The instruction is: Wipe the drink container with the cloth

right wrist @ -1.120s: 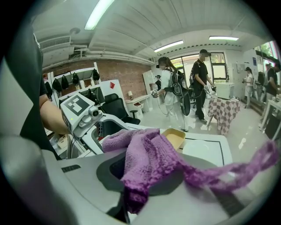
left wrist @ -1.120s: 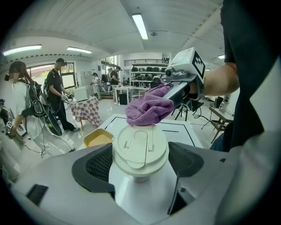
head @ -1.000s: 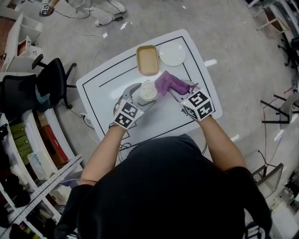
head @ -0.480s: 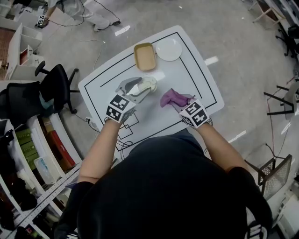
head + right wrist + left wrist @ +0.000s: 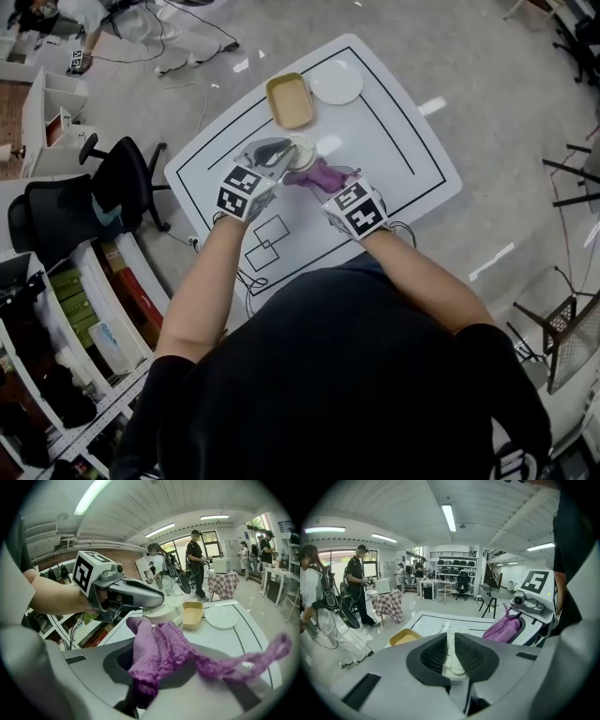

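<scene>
The drink container (image 5: 303,151), a white lidded cup, stands on the white table (image 5: 403,141). My left gripper (image 5: 285,156) has just been closing its jaws and is now shut on the container's rim, a thin white edge (image 5: 451,660) between the pads. My right gripper (image 5: 330,185) is shut on a purple cloth (image 5: 317,174), which bunches over its jaws (image 5: 157,651) and trails off to the right. In the right gripper view the cloth sits just in front of the container (image 5: 165,613), under the left gripper (image 5: 152,603). The cloth (image 5: 502,627) also shows in the left gripper view.
A yellow tray (image 5: 289,100) and a white plate (image 5: 336,82) lie at the table's far end. A black office chair (image 5: 122,178) and shelves (image 5: 84,300) stand left of the table. People (image 5: 358,590) stand beyond it.
The left jaws, wide round the container before, have come together on its rim. The right gripper has carried the cloth left, up against the container.
</scene>
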`<action>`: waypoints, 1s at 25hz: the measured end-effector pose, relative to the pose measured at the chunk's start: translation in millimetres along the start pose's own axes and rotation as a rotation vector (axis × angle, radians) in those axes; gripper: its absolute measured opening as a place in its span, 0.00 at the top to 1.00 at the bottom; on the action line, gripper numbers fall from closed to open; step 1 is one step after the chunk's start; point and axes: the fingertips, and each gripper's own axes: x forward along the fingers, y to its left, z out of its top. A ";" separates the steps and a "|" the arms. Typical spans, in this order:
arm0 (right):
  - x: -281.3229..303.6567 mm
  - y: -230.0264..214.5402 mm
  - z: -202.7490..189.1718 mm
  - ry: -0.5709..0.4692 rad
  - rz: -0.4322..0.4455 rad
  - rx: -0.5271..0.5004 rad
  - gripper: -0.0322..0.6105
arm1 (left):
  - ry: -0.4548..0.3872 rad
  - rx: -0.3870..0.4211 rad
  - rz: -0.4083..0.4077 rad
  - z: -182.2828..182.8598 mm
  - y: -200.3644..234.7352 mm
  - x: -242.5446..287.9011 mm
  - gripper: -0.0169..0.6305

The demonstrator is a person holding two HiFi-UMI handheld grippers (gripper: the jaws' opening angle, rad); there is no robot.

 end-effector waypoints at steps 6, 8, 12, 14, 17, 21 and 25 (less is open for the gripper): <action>17.9 5.2 0.3 -0.009 -0.048 0.018 0.83 | -0.083 -0.039 0.007 -1.4 1.6 -2.0 0.91; 25.6 3.3 -2.8 -0.018 -0.060 0.026 0.83 | -0.089 -0.044 0.008 -2.3 2.0 -1.9 0.91; 39.3 0.0 -21.3 0.033 -0.060 0.045 0.83 | -0.098 -0.059 0.006 0.8 0.0 -2.2 0.92; 48.5 -5.7 -31.3 0.057 -0.058 0.056 0.83 | -0.107 -0.057 0.003 0.1 0.5 -0.8 0.92; 64.0 -14.8 -48.4 0.094 -0.056 0.076 0.83 | -0.115 -0.052 0.000 0.3 0.8 0.5 0.93; 90.4 -32.8 -79.4 0.173 -0.055 0.108 0.83 | -0.114 -0.049 -0.005 1.9 -0.1 2.8 0.93; 104.7 -44.8 -94.6 0.213 -0.046 0.093 0.83 | -0.116 -0.042 -0.014 -4.5 1.8 5.7 0.93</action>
